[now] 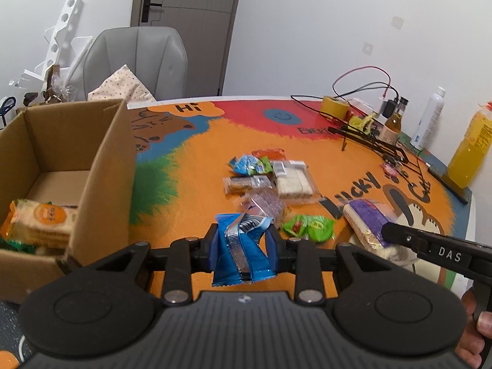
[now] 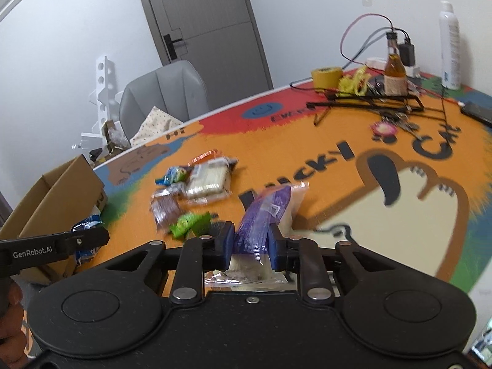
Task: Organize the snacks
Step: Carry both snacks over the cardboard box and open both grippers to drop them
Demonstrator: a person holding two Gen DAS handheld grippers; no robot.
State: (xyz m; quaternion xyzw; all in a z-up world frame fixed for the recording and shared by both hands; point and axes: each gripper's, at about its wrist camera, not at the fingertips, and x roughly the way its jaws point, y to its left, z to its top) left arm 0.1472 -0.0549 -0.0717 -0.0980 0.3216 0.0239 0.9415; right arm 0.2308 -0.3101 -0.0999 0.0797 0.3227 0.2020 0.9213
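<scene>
left gripper [image 1: 243, 240] pinches crumpled blue foil snack packet [image 1: 243, 252] | right gripper [image 2: 250, 240] pinches purple-labelled clear cracker pack [image 2: 264, 215] | risk: slippery wrappers may slide out before open brown cardboard box [image 1: 101, 160]

Small office or meeting room: plain white walls, grey door [image 1: 187, 27] with lever handle, padded grey chair [image 1: 138, 61], bench [image 1: 246, 117] under cartoon mat, charger cables [image 2: 369, 30] plugged by wall.

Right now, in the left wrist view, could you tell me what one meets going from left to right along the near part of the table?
Open brown cardboard box → crumpled blue foil snack packet held in the left gripper → small green snack packet → purple-topped clear wafer pack → black right gripper.
</scene>
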